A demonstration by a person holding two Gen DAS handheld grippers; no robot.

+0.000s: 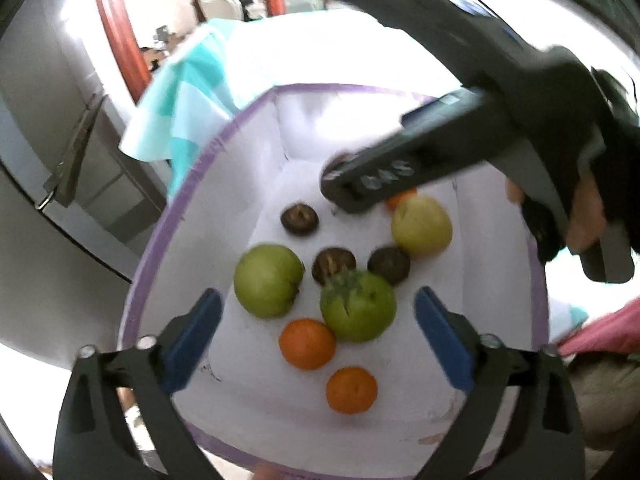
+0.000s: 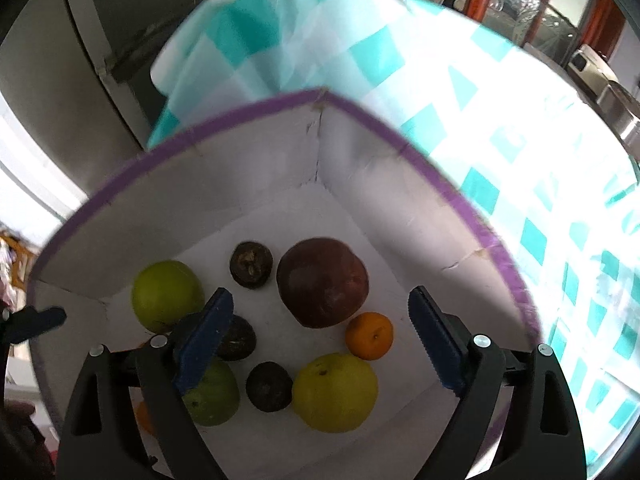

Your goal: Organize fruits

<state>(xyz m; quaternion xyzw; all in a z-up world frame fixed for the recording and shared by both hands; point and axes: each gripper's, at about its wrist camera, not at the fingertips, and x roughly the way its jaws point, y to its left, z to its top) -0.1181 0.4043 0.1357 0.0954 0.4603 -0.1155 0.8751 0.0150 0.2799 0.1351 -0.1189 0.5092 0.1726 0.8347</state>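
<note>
With both your left gripper [image 1: 318, 334] and right gripper [image 2: 320, 340] spread empty above the white box [image 2: 256, 196], all fruit lies below inside it, the yellow-green fruit [image 2: 335, 392] nearest your right jaws.

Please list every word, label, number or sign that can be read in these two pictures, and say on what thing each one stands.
None can be read.
Right gripper: pale marks along one finger, too blurred to read.
Box, fruits and checked cloth: no writing visible.
</note>
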